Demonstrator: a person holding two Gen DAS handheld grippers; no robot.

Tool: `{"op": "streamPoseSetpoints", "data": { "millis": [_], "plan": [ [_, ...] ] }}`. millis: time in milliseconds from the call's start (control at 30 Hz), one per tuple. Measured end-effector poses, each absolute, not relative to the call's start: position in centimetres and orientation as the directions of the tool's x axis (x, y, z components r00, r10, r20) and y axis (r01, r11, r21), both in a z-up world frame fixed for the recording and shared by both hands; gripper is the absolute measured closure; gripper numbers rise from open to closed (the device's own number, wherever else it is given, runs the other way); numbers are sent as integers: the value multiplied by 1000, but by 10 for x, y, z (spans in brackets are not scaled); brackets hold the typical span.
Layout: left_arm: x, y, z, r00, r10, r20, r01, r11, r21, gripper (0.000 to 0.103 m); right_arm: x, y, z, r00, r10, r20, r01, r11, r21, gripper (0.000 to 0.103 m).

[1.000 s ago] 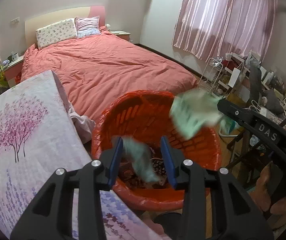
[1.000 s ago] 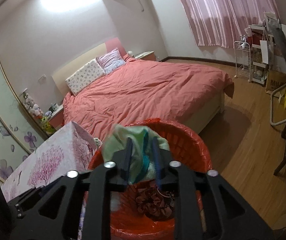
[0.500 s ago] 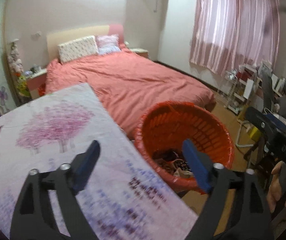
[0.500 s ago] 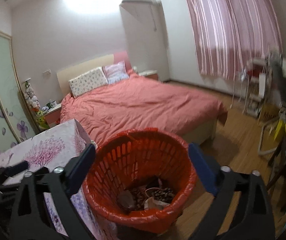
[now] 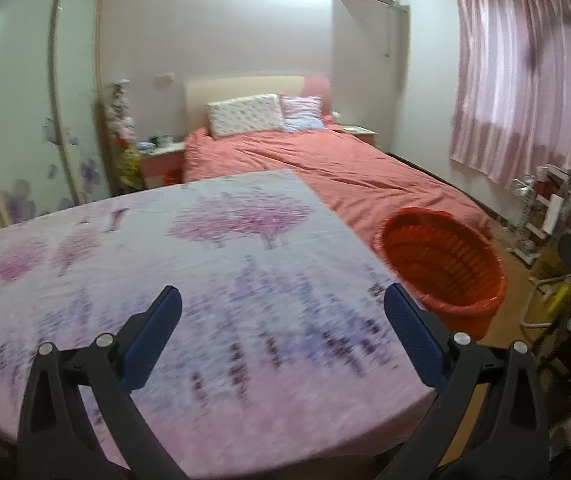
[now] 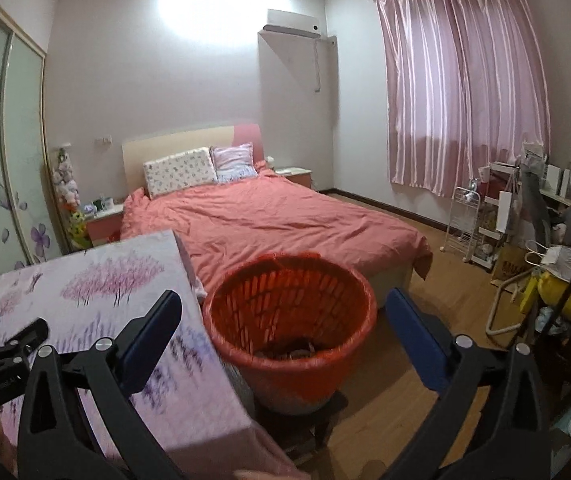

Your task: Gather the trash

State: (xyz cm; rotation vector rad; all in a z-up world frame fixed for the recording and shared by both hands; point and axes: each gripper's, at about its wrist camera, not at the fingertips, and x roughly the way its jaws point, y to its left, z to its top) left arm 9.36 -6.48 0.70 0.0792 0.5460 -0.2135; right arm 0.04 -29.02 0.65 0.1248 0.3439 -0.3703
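Pulled back and raised from the red basket (image 6: pixel 289 320), now well apart from it on the left-wrist view, with the tablecloth (image 5: pixel 189 280) filling the foreground and showing no litter on it. Both loads let go a second ago: greenish scraps then pinched over the rim, none in either grip now. Left gripper (image 5: pixel 281 332) spread wide, holding nothing; right gripper (image 6: pixel 285 336) likewise agape above the basket mouth. Trash (image 6: pixel 285 350) lying dark at the basket bottom, individual pieces too dim to tell. Probably near done, barring litter out of view.
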Motion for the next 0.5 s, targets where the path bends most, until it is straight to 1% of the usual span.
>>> {"op": "streamPoseSetpoints", "data": {
  "millis": [67,267,367,500],
  "plan": [
    [78,-53,5,848,-131,-513,177,983,40,4,-4,-284,5,879,-335,-339,372,927,49,2],
    [39,-23,2,872,-77,-483,101,995,24,4,-26,-257,3,879,-374,-295,394,919,8,2],
    [24,-15,3,882,-61,-468,78,997,16,4,-29,-251,0,875,-388,-290,406,914,3,2],
    [9,-7,2,889,-22,-457,34,999,18,4,-28,-244,-5,854,-420,-307,436,900,-19,2]
  ]
}}
